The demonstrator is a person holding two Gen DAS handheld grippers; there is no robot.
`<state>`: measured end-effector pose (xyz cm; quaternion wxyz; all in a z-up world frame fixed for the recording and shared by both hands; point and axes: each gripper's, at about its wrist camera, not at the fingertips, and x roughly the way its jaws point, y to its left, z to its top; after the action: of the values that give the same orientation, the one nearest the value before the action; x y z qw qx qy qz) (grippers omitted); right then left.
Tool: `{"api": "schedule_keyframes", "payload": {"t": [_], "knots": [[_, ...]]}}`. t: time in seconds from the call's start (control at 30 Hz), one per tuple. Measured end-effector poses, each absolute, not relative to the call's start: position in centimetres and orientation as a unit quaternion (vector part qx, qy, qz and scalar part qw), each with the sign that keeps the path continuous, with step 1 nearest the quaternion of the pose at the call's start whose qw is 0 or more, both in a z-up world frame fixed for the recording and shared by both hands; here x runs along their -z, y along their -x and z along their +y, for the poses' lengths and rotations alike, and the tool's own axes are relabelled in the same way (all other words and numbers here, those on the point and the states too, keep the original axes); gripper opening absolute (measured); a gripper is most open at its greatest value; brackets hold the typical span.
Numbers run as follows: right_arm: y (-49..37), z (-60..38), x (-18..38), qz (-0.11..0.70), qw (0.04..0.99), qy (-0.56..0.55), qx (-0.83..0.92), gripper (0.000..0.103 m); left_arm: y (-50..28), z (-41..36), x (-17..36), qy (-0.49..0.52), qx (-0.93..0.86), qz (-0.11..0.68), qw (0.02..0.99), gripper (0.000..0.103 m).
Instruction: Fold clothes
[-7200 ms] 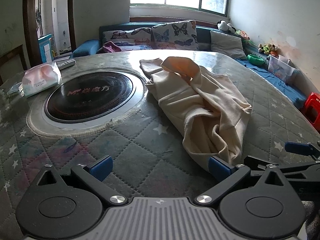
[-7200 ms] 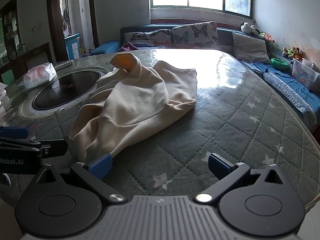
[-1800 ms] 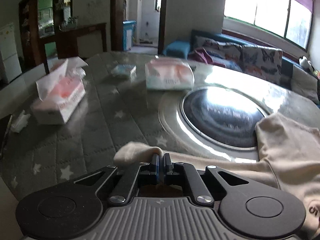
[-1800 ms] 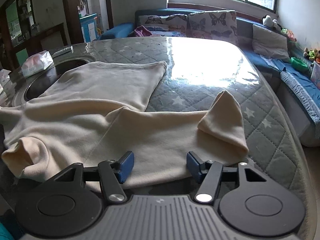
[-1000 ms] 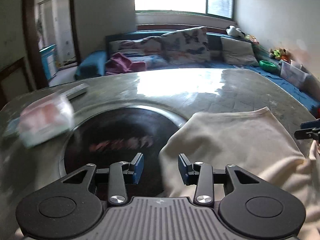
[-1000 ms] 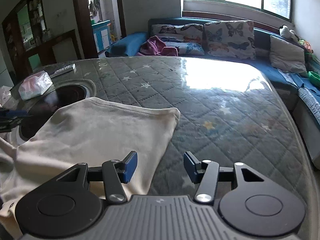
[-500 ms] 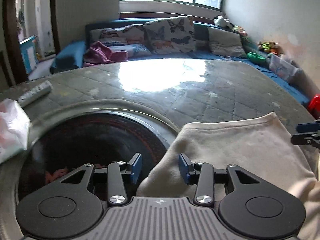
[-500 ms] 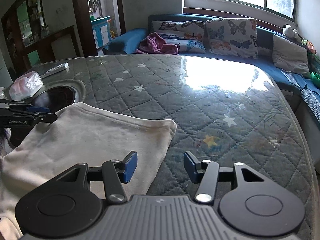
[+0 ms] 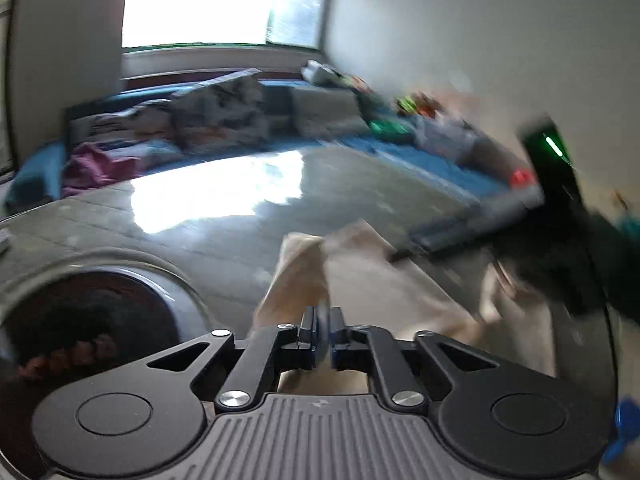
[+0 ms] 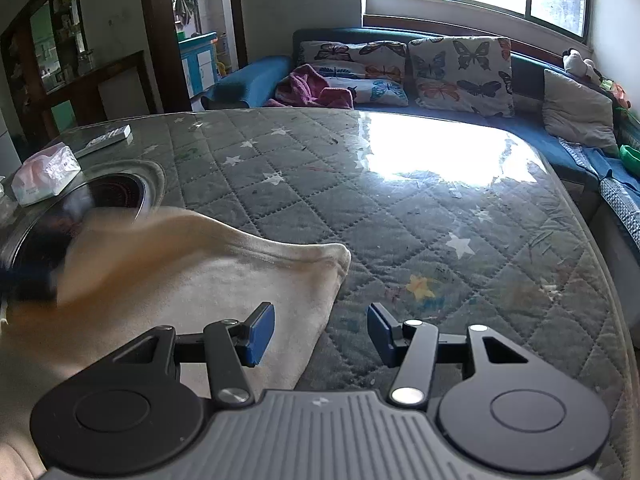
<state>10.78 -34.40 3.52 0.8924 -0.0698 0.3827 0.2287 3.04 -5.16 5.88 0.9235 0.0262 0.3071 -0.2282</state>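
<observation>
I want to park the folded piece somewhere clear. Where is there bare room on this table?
The widest free patch is the quilted table top between the cream garment's far corner and the sofa-side edge. The right edge is bare too. It is crowded on the left: the round black hotplate, tissue pack and remote sit there, with the garment lying against the hotplate.

The garment lies on the surface, right of the round inset plate; the tissue pack sits left of that plate.

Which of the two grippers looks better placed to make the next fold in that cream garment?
Left. The left hand-held gripper has just closed on the garment's edge and lifts it. The right hand-held gripper hangs open over the garment's side edge, gripping nothing.
</observation>
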Motion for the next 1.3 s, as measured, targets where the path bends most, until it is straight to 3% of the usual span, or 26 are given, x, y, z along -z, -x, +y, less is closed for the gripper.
{"api": "schedule_keyframes", "payload": {"t": [0.1,0.17,0.23,0.43,0.53,0.57,0.67,0.9,1.07,1.3], "knots": [[-10.8,-34.4,-3.5,0.383,0.892,0.07,-0.229,0.053,-2.3,-5.9,-5.8,-0.048,0.222,0.298,0.927,0.016],[-10.8,-34.5,-3.6,0.383,0.892,0.071,-0.229,0.053,-2.6,-5.5,-5.9,-0.051,0.204,0.292,0.933,0.034],[-10.9,-34.5,-3.5,0.384,0.892,0.071,-0.228,0.053,-2.9,-5.2,-6.0,-0.053,0.185,0.286,0.939,0.046],[-11.2,-34.6,-3.2,0.391,0.889,0.069,-0.228,0.053,-4.1,-5.4,-4.8,-0.063,0.2,0.319,0.924,0.049],[-11.3,-34.5,-3.0,0.394,0.887,0.069,-0.231,0.051,-4.6,-5.7,-3.8,-0.064,0.207,0.337,0.916,0.045],[-11.4,-34.4,-3.0,0.395,0.886,0.07,-0.232,0.051,-4.8,-5.8,-3.5,-0.063,0.209,0.343,0.914,0.032],[-11.7,-34.4,-2.9,0.401,0.883,0.065,-0.235,0.048,-5.1,-5.6,-3.2,-0.062,0.206,0.343,0.914,0.009],[-13.2,-34.0,-2.7,0.4,0.885,0.057,-0.23,0.036,-6.3,-2.7,-5.3,-0.049,0.13,0.29,0.947,0.007],[-14.5,-32.9,-2.6,0.393,0.887,0.065,-0.235,0.01,-8.1,0.6,-6.0,-0.036,0.066,0.28,0.957,0.007],[-16.6,-29.8,-3.3,0.351,0.898,0.114,-0.238,0.005,-10.2,4.0,-5.2,-0.03,0.01,0.291,0.956,0.007]]}}
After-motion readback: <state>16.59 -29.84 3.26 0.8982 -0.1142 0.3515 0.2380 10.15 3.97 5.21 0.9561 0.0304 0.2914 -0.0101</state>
